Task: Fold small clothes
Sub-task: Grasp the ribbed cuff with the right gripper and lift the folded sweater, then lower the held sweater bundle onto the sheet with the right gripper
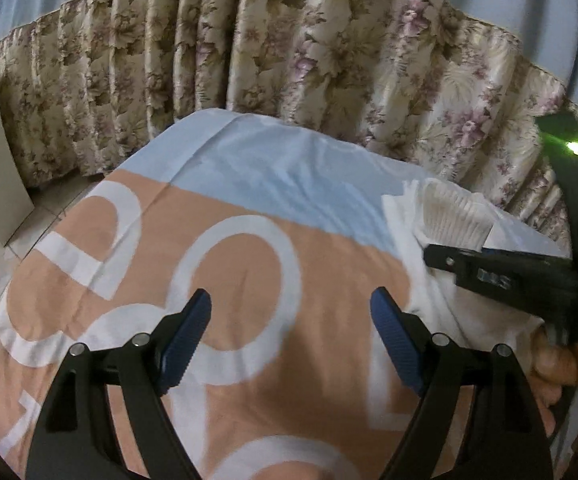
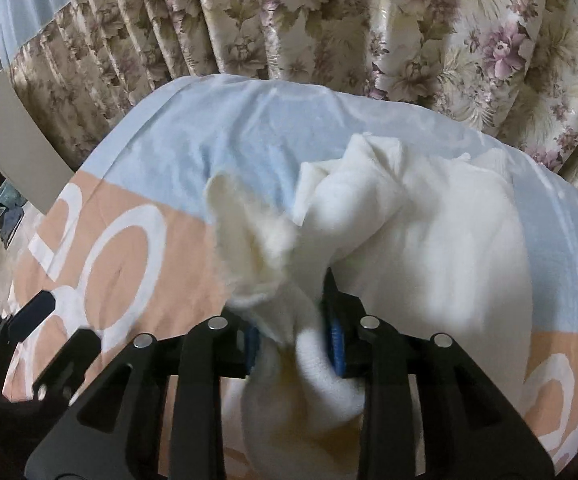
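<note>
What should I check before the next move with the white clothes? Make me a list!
1. Right hand-held gripper holding the white garment: ok, the jaws are shut on a bunched part.
2. Left hand-held gripper free to help: ok, open and holding nothing.
3. Garment lying flat for folding: not ok, it is crumpled and partly lifted.
4. Room on the bedsheet under the left hand-held gripper: ok, bare patterned cloth there.
5. Which edge of the garment is pinched: cannot tell, the fabric is bunched and blurred.
6. Garment away from the floral curtain: ok, it sits on the sheet.
</note>
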Available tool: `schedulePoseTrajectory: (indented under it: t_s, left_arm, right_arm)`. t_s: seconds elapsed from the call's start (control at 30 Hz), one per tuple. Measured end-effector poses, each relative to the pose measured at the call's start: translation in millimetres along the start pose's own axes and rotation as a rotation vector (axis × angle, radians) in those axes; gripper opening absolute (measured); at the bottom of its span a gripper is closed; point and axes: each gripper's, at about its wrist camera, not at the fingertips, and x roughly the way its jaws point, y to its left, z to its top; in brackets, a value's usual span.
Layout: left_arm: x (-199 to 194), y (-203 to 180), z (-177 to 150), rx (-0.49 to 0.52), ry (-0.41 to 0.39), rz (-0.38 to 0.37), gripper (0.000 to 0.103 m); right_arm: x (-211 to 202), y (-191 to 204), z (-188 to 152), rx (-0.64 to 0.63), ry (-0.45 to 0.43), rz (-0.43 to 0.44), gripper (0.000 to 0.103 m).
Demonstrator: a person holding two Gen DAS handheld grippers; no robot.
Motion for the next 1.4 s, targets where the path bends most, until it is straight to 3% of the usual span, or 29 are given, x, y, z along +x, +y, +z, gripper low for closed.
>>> schedulePoseTrajectory:
  t_s: [0.13, 0.23, 0.37, 0.47, 0.6, 0.83, 0.9, 1.0, 1.17, 1.3, 1.4]
  left_arm:
    - [13, 26, 12, -0.001, -0.006, 0.025, 0.082]
    - [23, 45, 22, -0.01, 0.007, 0.041, 0.082]
    - [29, 60, 32, -0.008, 0.009, 0.055, 0.082]
    - [31, 59, 37, 0.017, 0.009, 0.054, 0.082]
    - [32, 48, 38, 0.04, 0.002, 0.05, 0.082]
    - [36, 18, 39, 0.12, -0.012, 0.066, 0.082]
    - [37, 15, 40, 0.131, -0.013, 0.073, 0.083]
    - [39, 18, 42, 0.113, -0.008, 0.069, 0.083]
    - [39, 21, 41, 0.101, -0.002, 0.07, 0.083]
    - [33, 11, 39, 0.103, 0.003, 0.024, 0.083]
    - [27, -13, 35, 0.124, 0.004, -0.039, 0.084]
  right_arm:
    - [-7, 16, -3, -0.005, -0.037, -0.015, 0.035]
    - [-19, 21, -7, 0.038, -0.083, 0.04, 0.037]
    - [-61, 14, -15, 0.099, -0.19, 0.167, 0.048]
    - [-89, -4, -26, 0.109, -0.249, 0.15, 0.054]
    - [-87, -34, -37, 0.114, -0.246, 0.007, 0.054]
    - [-39, -42, -54, 0.127, -0.162, -0.083, 0.053]
    - [-28, -32, -60, 0.112, -0.132, -0.045, 0.048]
    - [-14, 0, -72, -0.021, -0.087, -0.031, 0.042]
    - [-18, 5, -85, -0.007, -0.12, -0.019, 0.042]
    - [-33, -3, -93, 0.014, -0.161, 0.003, 0.058]
    - [-34, -5, -99, 0.0, -0.137, 0.026, 0.06]
